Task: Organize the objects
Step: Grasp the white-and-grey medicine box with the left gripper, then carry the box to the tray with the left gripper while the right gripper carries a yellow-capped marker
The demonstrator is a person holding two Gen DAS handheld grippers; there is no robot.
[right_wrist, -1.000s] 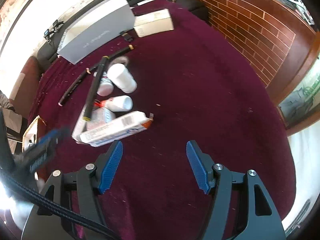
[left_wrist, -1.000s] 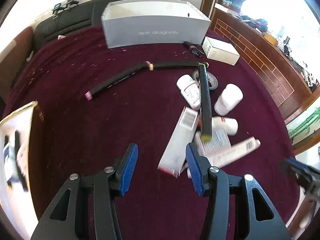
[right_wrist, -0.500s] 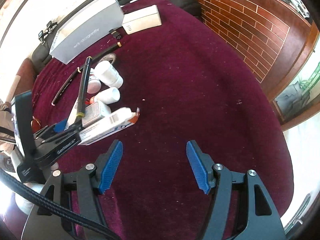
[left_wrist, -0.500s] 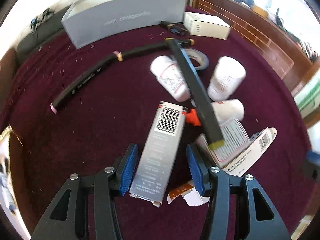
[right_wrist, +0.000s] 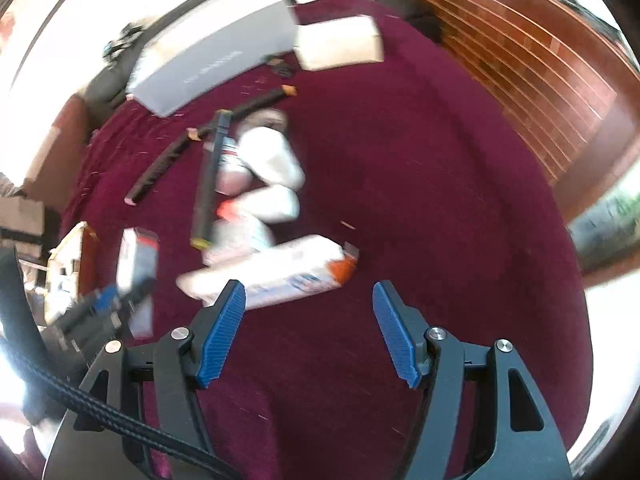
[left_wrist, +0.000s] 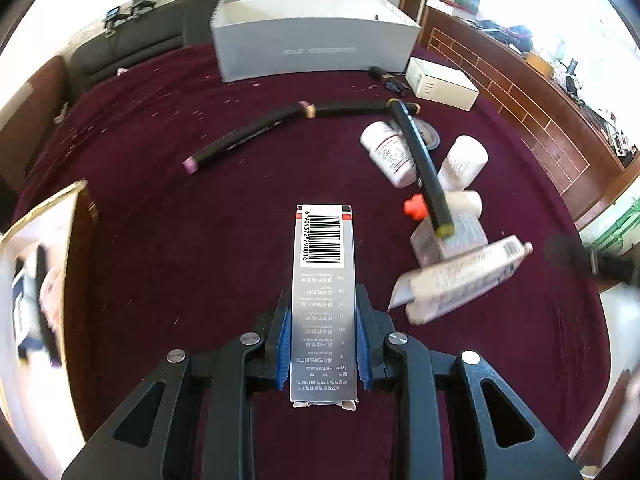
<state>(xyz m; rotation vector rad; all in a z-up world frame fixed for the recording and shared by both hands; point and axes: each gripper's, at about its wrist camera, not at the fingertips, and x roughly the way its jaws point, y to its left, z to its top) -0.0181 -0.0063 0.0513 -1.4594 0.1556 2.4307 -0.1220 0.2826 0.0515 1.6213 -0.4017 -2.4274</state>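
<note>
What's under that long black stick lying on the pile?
The black stick lies across a white bottle, an orange cap and a small white packet. What it covers of them stays hidden.

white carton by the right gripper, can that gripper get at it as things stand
Probably yes. The right gripper is open and empty, and the white carton lies just ahead of its left finger with bare cloth between. The left gripper is shut on the silver box, off to the side.

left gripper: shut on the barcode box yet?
Yes, shut: left gripper jaws have just been closing, and both blue pads press the barcode box sides.
</note>
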